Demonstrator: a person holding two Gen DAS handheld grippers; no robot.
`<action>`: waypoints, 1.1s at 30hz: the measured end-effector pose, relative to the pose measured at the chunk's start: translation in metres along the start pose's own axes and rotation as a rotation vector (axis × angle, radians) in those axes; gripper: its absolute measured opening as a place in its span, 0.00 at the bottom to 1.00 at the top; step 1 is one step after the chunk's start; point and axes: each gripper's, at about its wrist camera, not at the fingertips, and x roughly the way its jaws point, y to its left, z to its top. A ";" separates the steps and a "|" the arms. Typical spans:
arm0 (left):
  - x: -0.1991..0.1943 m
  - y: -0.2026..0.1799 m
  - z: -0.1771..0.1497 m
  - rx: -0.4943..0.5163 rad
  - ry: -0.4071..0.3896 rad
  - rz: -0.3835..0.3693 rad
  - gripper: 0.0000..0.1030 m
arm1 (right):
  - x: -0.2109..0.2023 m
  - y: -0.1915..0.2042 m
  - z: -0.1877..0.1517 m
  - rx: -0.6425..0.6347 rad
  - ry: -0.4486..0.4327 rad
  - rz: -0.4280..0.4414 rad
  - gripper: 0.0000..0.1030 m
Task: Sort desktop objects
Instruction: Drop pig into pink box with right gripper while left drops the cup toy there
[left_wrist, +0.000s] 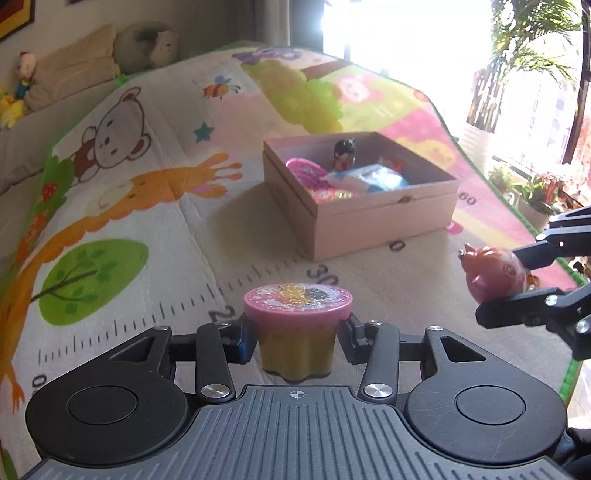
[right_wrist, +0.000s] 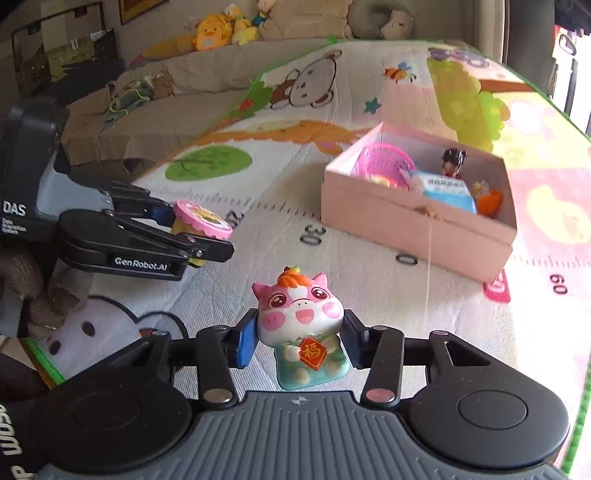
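My left gripper (left_wrist: 297, 341) is shut on a small yellow jar with a pink glittery lid (left_wrist: 297, 302); the jar also shows in the right wrist view (right_wrist: 201, 219), held above the mat. My right gripper (right_wrist: 300, 341) is shut on a pink pig figurine (right_wrist: 301, 325) in a teal outfit; the figurine also shows at the right of the left wrist view (left_wrist: 493, 275). An open pink box (left_wrist: 369, 218) lies ahead on the mat, also in the right wrist view (right_wrist: 413, 225). It holds a pink basket (right_wrist: 382, 162), a small doll (right_wrist: 452, 162), a blue-white packet (right_wrist: 447, 190) and other toys.
A colourful play mat (left_wrist: 129, 184) with a printed ruler covers the surface. Plush toys (right_wrist: 221, 29) and cushions line the far edge. Potted plants (left_wrist: 535, 188) stand by the bright window at right. The mat's green edge (right_wrist: 580, 406) runs close on the right.
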 end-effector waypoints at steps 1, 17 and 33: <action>-0.006 -0.002 0.014 0.017 -0.044 0.006 0.47 | -0.018 -0.005 0.013 0.002 -0.051 -0.001 0.45; 0.092 -0.042 0.111 0.008 -0.160 -0.061 0.84 | -0.076 -0.096 0.106 0.161 -0.319 -0.230 0.46; 0.075 -0.006 0.003 -0.045 0.031 -0.010 0.97 | 0.059 -0.132 0.135 0.293 -0.090 -0.144 0.46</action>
